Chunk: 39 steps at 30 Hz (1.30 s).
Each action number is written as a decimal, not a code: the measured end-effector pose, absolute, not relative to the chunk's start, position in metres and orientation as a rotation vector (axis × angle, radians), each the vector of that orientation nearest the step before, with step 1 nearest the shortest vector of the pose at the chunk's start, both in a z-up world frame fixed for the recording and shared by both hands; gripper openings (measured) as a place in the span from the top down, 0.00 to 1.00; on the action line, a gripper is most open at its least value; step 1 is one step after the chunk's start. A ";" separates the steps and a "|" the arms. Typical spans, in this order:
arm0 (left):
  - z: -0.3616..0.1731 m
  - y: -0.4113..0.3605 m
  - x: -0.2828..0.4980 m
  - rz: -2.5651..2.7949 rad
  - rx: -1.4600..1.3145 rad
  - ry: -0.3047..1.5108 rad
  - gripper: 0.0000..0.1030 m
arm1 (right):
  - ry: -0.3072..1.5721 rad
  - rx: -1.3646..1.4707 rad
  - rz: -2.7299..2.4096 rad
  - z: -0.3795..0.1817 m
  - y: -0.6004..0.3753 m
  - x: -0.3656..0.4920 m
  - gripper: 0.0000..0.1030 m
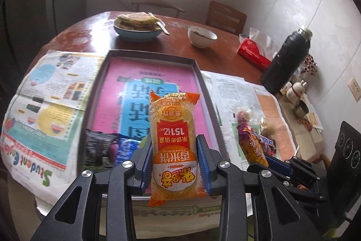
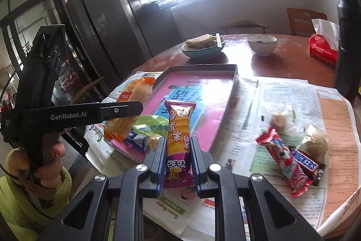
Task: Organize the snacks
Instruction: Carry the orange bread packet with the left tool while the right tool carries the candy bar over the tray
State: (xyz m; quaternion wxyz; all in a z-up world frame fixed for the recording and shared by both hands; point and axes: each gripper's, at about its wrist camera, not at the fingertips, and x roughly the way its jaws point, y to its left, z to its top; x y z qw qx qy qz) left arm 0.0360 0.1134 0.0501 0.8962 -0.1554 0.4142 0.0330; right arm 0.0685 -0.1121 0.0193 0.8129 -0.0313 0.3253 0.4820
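Observation:
My left gripper (image 1: 174, 139) is shut on an orange rice-cracker packet (image 1: 174, 128), held upright above the near end of a dark shallow tray (image 1: 151, 53) with a pink lining. A dark packet (image 1: 97, 146) and a blue packet (image 1: 125, 148) lie in the tray's near left corner. My right gripper (image 2: 178, 139) is shut on a purple-and-orange snack stick (image 2: 179, 128), held over the tray's near edge (image 2: 234, 73). To its left, a hand holds the left gripper (image 2: 135, 108) with the orange packet (image 2: 128, 96). A red packet (image 2: 284, 159), a Snickers bar (image 2: 304, 162) and clear-wrapped pastries (image 2: 279, 121) lie on newspaper at the right.
Newspapers (image 1: 52, 87) cover the near half of the round wooden table. Behind the tray stand a blue bowl of flatbread with chopsticks (image 1: 137, 33), a white bowl (image 1: 202, 36), a red tissue box (image 1: 252, 51) and a black thermos (image 1: 286, 60). A chair (image 1: 225, 17) stands behind.

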 end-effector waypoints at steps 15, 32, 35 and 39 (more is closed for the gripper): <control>0.061 0.174 0.014 0.168 -0.404 0.799 0.64 | 0.656 -0.116 1.072 0.044 -0.071 0.063 0.80; 0.033 0.197 0.021 0.180 -0.417 0.854 0.64 | 0.701 -0.132 1.054 0.025 -0.041 0.065 0.80; 0.027 0.194 0.025 0.170 -0.408 0.873 0.64 | 0.724 -0.138 1.047 0.017 -0.038 0.067 0.80; 0.017 0.189 0.032 0.160 -0.392 0.904 0.64 | 0.754 -0.130 1.034 0.007 -0.035 0.073 0.80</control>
